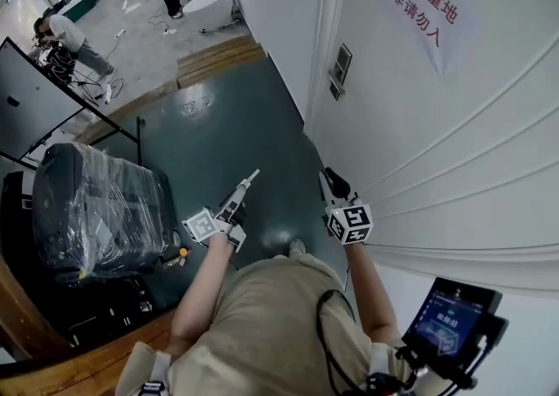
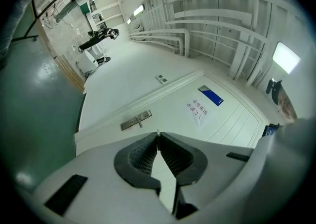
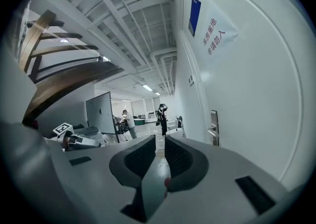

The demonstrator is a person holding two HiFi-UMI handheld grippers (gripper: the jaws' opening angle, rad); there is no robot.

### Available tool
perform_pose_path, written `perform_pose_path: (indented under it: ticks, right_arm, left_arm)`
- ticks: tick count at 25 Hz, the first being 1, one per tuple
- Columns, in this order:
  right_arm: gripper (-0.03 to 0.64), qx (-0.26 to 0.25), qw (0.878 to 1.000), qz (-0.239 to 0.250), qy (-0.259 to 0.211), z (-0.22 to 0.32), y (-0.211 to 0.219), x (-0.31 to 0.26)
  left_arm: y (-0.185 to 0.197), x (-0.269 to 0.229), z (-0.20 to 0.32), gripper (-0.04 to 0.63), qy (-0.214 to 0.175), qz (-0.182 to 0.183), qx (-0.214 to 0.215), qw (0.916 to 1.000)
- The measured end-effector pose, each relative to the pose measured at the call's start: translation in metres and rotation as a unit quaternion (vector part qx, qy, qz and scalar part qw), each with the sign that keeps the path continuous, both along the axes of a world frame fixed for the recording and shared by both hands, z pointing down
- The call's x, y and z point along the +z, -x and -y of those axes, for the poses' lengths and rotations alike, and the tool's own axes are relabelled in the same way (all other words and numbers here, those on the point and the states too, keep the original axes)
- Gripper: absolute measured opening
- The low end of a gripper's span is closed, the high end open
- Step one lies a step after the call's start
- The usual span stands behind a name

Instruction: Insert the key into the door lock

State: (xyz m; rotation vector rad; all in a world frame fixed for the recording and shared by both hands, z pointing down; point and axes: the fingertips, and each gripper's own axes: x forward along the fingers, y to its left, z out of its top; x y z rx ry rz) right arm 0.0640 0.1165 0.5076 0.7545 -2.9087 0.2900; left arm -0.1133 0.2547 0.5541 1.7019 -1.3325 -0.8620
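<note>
The white door [image 1: 454, 114] fills the right side of the head view. Its metal lock plate [image 1: 341, 65] with a lever sits near the door's edge, also in the left gripper view as the lock plate [image 2: 137, 119] and in the right gripper view as the lock plate [image 3: 214, 128]. My left gripper [image 1: 247, 184] is well short of the door, shut, with a thin pale key [image 2: 157, 132] showing edge-on at its tips. My right gripper [image 1: 329, 179] hovers close beside the door below the lock, its jaws a narrow slit apart with nothing seen between them.
A paper sign [image 1: 426, 8] with red characters hangs on the door. A plastic-wrapped dark case [image 1: 96, 206] stands at the left on the green floor [image 1: 218, 132]. Wooden steps [image 1: 218, 58] lie ahead, with people [image 1: 74, 40] working beyond. A handheld screen [image 1: 452, 320] hangs at lower right.
</note>
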Motion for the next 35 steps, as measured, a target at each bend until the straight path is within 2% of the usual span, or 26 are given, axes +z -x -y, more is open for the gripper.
perform_pose_path:
  ticks: [7, 12, 15, 18, 21, 28, 35]
  right_arm:
    - [0.061, -0.001, 1.0, -0.01, -0.003, 0.04, -0.016, 0.008]
    - [0.061, -0.008, 1.0, -0.018, -0.013, 0.058, -0.01, 0.006]
    - [0.061, -0.015, 0.999, -0.022, -0.025, 0.067, -0.004, -0.001]
    - [0.061, -0.02, 0.999, -0.027, -0.03, 0.079, -0.001, -0.005]
    - [0.061, -0.018, 0.999, -0.028, -0.03, 0.085, -0.002, -0.007]
    - [0.061, -0.006, 0.999, -0.022, -0.028, 0.093, -0.012, -0.011]
    - [0.061, 0.011, 0.999, -0.02, -0.031, 0.101, -0.014, -0.012]
  left_arm:
    - [-0.016, 0.001, 0.036, 0.034, -0.003, 0.016, 0.002, 0.9999]
    - [-0.02, 0.001, 0.063, 0.034, 0.002, 0.035, 0.004, 0.9994]
    - [-0.024, -0.008, 0.083, 0.034, 0.011, 0.09, 0.007, 0.9959]
    - [-0.031, -0.015, 0.107, 0.034, 0.022, 0.158, 0.012, 0.9872]
    - [-0.039, -0.023, 0.122, 0.034, 0.028, 0.193, 0.018, 0.9806]
    - [-0.055, -0.028, 0.143, 0.034, 0.033, 0.201, 0.037, 0.9783]
    - [-0.056, -0.022, 0.156, 0.034, 0.029, 0.18, 0.06, 0.9815]
